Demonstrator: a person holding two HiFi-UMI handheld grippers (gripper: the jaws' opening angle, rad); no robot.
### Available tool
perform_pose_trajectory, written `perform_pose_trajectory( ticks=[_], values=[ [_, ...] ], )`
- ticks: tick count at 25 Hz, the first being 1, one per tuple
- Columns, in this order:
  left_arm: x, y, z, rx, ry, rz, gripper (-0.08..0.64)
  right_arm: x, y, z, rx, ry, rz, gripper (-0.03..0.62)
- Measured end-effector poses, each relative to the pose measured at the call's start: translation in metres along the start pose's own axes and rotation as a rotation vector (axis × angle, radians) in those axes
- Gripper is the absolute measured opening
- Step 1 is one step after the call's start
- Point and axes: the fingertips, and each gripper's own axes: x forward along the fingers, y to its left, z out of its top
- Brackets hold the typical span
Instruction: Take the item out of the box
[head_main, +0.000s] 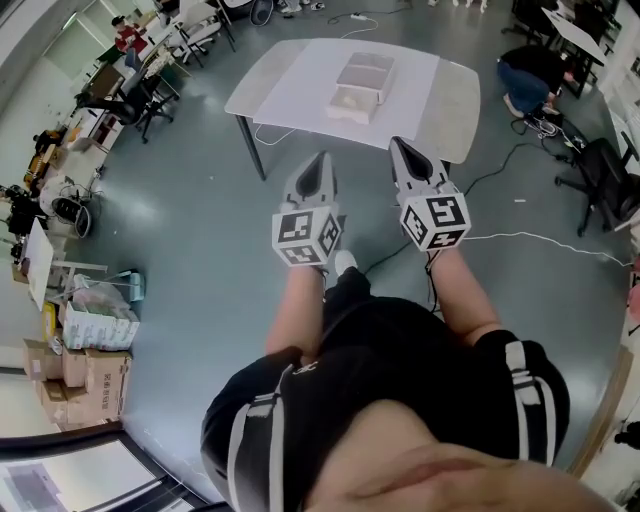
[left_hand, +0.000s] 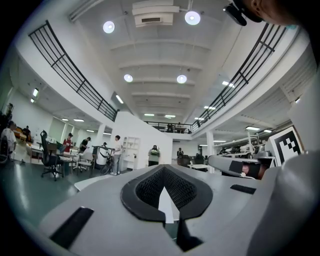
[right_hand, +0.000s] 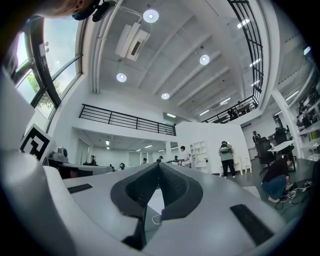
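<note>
**Approach to the work surface, seen from the head view.** The white, round-cornered table (head_main: 285, 90) stands at 12 o'clock from the person, well apart from both tools. Near its middle rests the pale, shallow rectangular box (head_main: 345, 114), open at the top. A second pale tray-like part (head_main: 368, 66) touches it on the far side; whether that part is the lid cannot be told. The item (head_main: 350, 99) shows only as a light rounded shape inside the near part, too small to identify.

The grey, pointed left gripper (head_main: 321, 160) and its twin, the right gripper (head_main: 397, 145), are held side by side, each with a marker cube at its rear. Both point towards 12 o'clock at the table. In the left gripper view the black ribbed pads (left_hand: 147, 187) meet at their tips. The right gripper view shows the same of its pads (right_hand: 175, 187). Nothing lies between either pair, so both tools are empty.

**Step in hand, as judged:** reaching the table; removal has not begun.

**How to do it well:**
- Stand so that the box lies squarely at 12 o'clock.
- Part the jaws before lowering them.
- Tilt one gripper down into the open top.
- Steady the box wall with the other, since so light a box will probably slide.
- Avoid the thin white cable (head_main: 540, 240) on the grey floor at 3 o'clock.
</note>
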Motion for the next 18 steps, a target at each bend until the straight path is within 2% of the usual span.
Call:
perform_pose_trajectory(
  ticks=[5,18],
  values=[
    [0.019,0.014,-0.009,-0.008,-0.004,0.004,0.012,0.020,-0.007,-0.010,-0.003,0.004,0.007,0.012],
    [0.106,0.066,-0.023,-0.012,0.000,-0.022,0.012,0.110,-0.041,-0.038,-0.026,0.020,-0.017,0.012]
  ],
)
